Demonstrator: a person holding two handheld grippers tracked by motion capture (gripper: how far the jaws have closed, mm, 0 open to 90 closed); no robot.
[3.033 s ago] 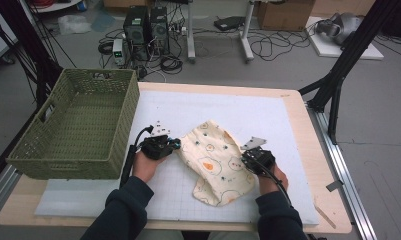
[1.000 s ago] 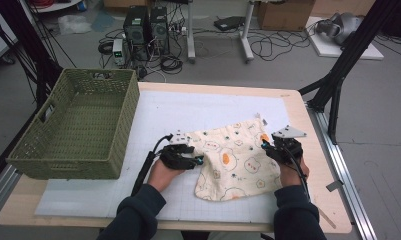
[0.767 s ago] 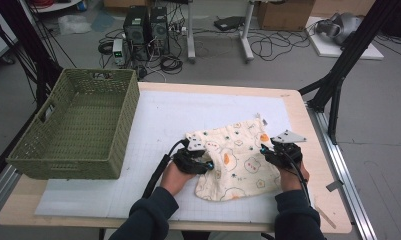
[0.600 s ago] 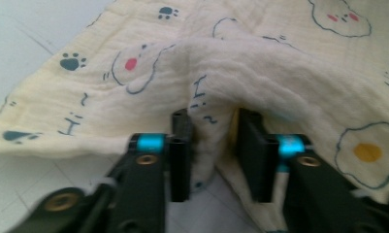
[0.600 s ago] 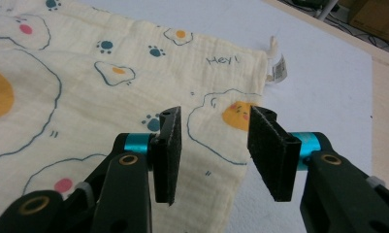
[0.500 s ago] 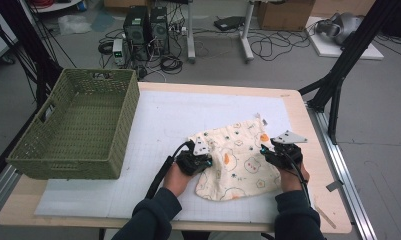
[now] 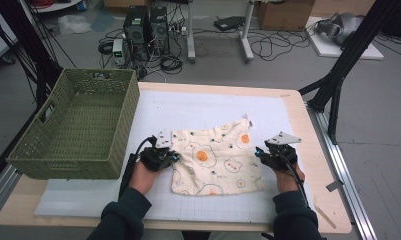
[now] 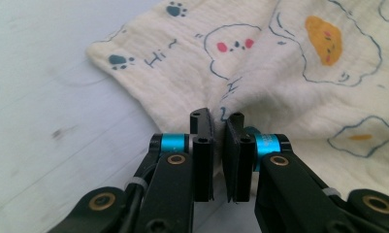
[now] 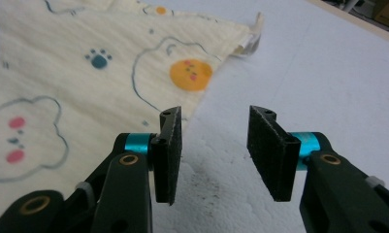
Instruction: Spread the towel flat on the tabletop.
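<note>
Cloth [image 7: 215,159] spread nearly flat on white mat [image 7: 198,107] of table [image 7: 308,150], right of green basket [image 7: 73,130]. Left claw [image 8: 220,127] just closed, cloth's left edge pinched between pads. Right claw [image 9: 214,145] held open beside right edge, nothing gripped. Flattening judged mostly done; folding or basket placement judged left.

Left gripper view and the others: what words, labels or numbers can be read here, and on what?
"Hi ~": printed on the cream cartoon-print cloth, beside a blue paw print, left gripper view.
A second blue scribble by the pinched fold: unclear.
White tag at the cloth's corner, right gripper view: too blurred.
</note>
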